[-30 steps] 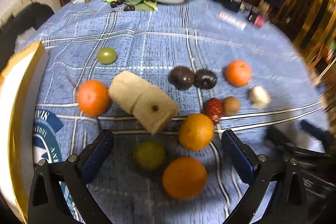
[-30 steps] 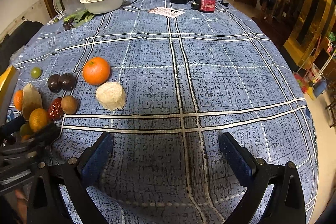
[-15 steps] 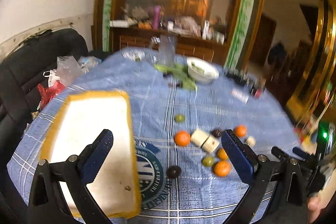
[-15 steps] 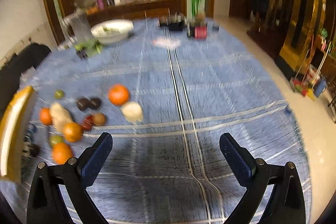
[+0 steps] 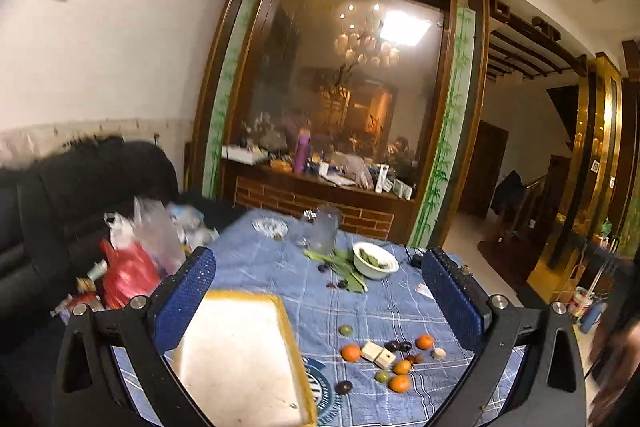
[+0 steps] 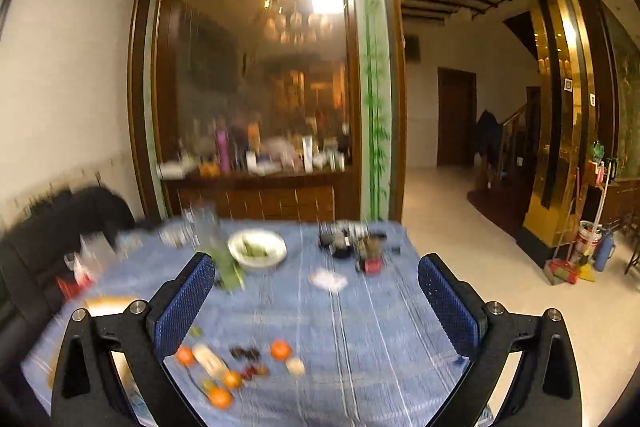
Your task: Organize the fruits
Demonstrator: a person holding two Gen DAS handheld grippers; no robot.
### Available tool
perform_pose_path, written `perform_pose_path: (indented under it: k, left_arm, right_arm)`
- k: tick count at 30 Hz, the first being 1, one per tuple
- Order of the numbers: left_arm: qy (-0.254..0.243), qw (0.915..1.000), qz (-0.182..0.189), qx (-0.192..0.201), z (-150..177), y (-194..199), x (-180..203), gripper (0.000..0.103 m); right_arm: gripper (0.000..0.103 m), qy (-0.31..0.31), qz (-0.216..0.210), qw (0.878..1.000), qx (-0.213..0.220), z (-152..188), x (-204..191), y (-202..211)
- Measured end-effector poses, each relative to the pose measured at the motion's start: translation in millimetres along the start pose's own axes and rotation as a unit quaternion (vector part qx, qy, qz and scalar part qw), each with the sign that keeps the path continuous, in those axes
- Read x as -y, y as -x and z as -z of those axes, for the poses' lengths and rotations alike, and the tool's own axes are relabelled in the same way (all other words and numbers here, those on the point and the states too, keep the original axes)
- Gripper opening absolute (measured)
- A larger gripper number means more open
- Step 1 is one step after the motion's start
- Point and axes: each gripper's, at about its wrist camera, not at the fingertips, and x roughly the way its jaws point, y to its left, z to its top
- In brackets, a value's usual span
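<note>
Both claws (image 5: 318,291) (image 6: 316,297) gape, empty, high above the fruits (image 5: 384,357).

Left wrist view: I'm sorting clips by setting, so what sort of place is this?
Most likely a home dining or living room: a table with a blue checked tablecloth, a wooden sideboard cluttered with bottles below a framed glass panel, and a black sofa.

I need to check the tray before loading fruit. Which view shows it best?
The left wrist view: the tray lies sharp, nearly whole, its yellow rim and pale floor plain. The right wrist view shows only a blurred edge.
</note>
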Motion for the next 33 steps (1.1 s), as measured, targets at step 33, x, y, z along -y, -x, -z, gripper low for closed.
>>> perform_pose_path:
  k: [33]
  left_arm:
    - [0.013,0.9752,0.041,-0.217,92.6,-178.0,-48.4,0.103]
  right_arm:
    - [0.102,-0.017,-0.075,0.963,-0.258,132.3,-69.5,-207.4]
